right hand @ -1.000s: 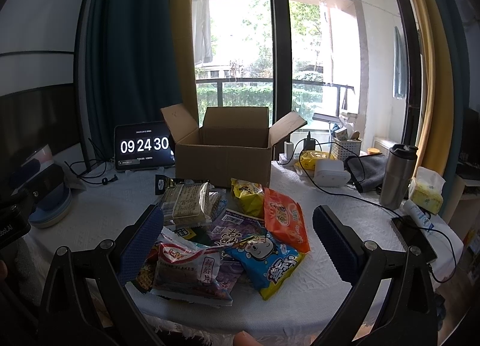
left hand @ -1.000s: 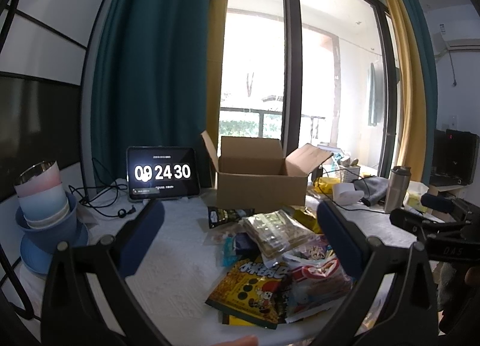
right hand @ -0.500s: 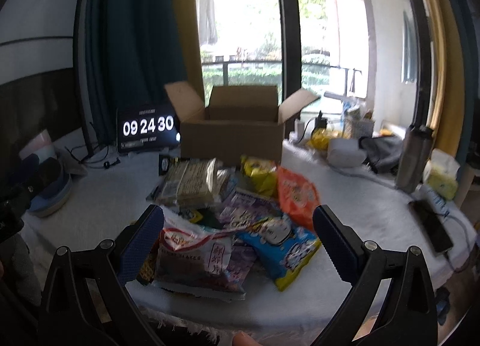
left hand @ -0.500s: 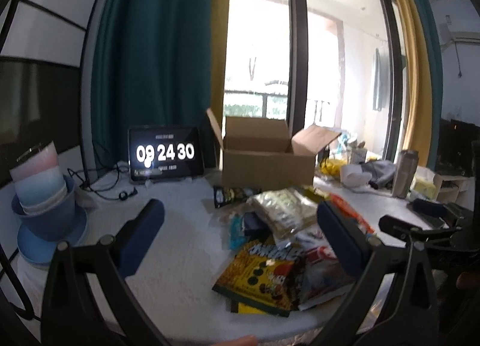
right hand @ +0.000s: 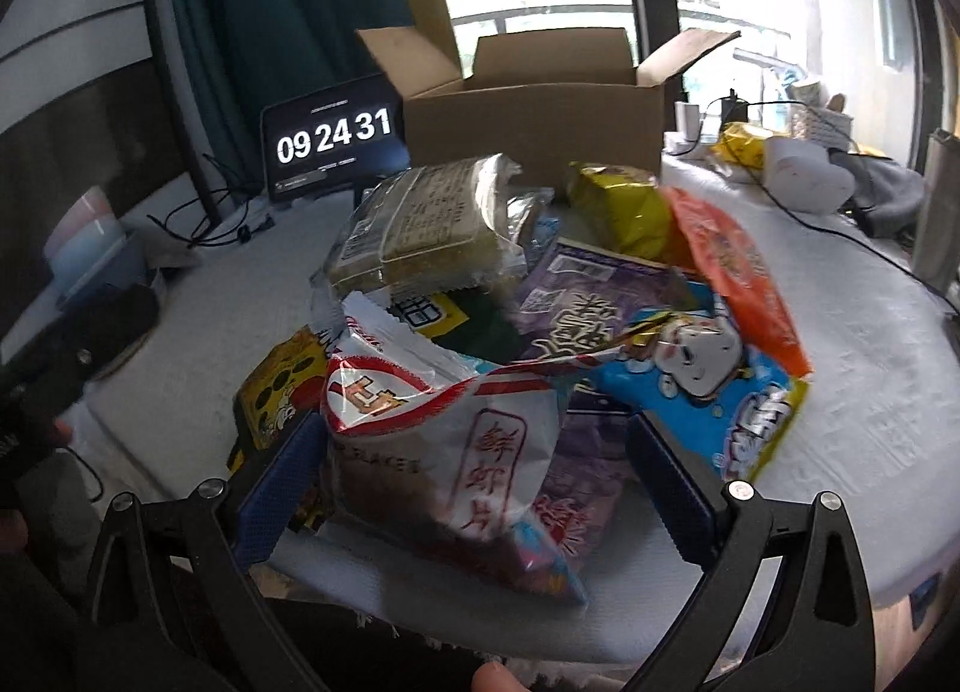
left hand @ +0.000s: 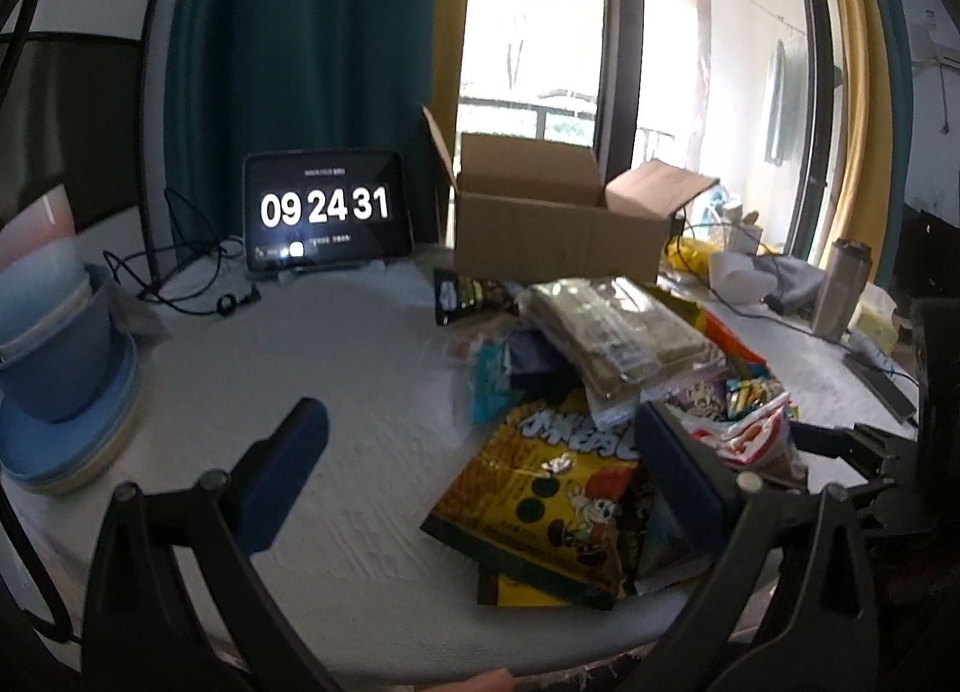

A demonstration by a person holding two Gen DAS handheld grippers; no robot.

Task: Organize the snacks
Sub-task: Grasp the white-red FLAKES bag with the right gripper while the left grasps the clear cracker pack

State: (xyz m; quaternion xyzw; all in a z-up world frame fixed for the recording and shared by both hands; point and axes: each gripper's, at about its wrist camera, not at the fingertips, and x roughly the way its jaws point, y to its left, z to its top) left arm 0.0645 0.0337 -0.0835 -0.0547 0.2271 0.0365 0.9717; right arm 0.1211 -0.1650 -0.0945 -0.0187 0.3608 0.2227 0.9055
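Note:
A pile of snack bags lies on the white table in front of an open cardboard box. My right gripper is open, its jaws on either side of a white and red prawn-flake bag at the pile's near edge. Behind that bag lie a clear pack of crackers, a purple bag, a blue bag, an orange bag and a yellow bag. My left gripper is open and empty over the table, beside a yellow cartoon bag.
A tablet clock stands left of the box. Stacked blue bowls and cups sit at the far left. A steel tumbler, cables, a phone and a white device crowd the right side.
Both grippers have moved forward and down toward the pile. The right gripper's open jaws now flank the prawn-flake bag. The clock went from 09:24:30 to 09:24:31.

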